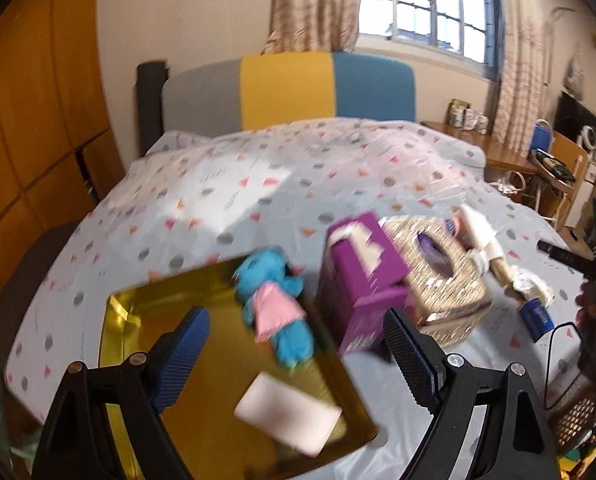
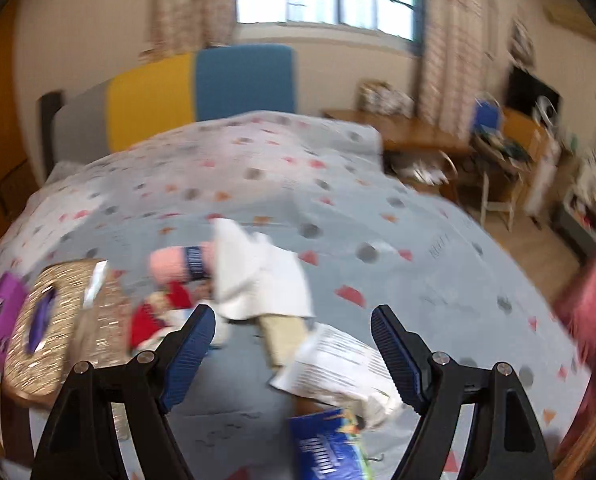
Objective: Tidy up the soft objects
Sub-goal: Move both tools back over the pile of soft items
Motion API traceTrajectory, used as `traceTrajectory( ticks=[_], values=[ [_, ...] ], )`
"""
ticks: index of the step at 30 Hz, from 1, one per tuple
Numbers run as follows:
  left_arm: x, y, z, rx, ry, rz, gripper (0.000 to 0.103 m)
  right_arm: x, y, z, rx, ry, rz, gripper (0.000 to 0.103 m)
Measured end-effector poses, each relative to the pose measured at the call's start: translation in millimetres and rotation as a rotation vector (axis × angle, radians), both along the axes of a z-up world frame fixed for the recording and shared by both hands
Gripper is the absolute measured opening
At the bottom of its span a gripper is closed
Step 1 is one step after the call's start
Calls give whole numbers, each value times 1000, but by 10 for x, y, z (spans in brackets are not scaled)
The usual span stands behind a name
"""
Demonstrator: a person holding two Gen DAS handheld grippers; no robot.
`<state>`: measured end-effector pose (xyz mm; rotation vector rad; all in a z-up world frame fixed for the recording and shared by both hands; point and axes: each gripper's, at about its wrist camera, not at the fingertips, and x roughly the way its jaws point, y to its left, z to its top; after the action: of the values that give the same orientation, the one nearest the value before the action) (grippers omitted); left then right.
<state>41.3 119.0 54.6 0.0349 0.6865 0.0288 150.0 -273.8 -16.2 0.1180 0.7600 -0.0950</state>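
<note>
Clutter covers the near end of the bed [image 1: 257,168]. The left gripper [image 1: 293,344] hangs released and empty over a gold box [image 1: 185,344] holding a blue plush toy [image 1: 273,304] and a white pad [image 1: 287,414]. A purple box [image 1: 362,276] and a glittery tissue box [image 1: 438,276] stand just beside it. The right gripper [image 2: 291,344], also spread and empty, hovers over white cloth [image 2: 257,276], crumpled paper [image 2: 338,368] and a blue packet [image 2: 330,448]; a pink yarn roll [image 2: 177,264] lies near.

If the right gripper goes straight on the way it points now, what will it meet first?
Most likely the crumpled white printed packet, lying on the bed cover directly between the open fingers of the right gripper. Blur makes depth uncertain, and the white cloth lies just beyond.
</note>
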Motion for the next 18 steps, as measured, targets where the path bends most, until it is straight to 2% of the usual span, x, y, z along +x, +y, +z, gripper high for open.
traceTrajectory(
  ticks=[1,3,7,13,18],
  values=[
    [39,-50,50,5,-8,-18,89,11,-71,-43,28,21,-23,82],
    [171,-222,163,6,-18,-78,89,37,-284,-90,149,36,-64,82],
    [471,-575,287,4,-2,-165,89,53,-450,-181,229,76,-98,82],
    [972,-1293,323,64,73,-305,88,39,-508,-204,292,80,-115,82],
    [1469,-1864,133,130,174,-401,77,53,-540,-228,331,87,-120,82]
  ],
)
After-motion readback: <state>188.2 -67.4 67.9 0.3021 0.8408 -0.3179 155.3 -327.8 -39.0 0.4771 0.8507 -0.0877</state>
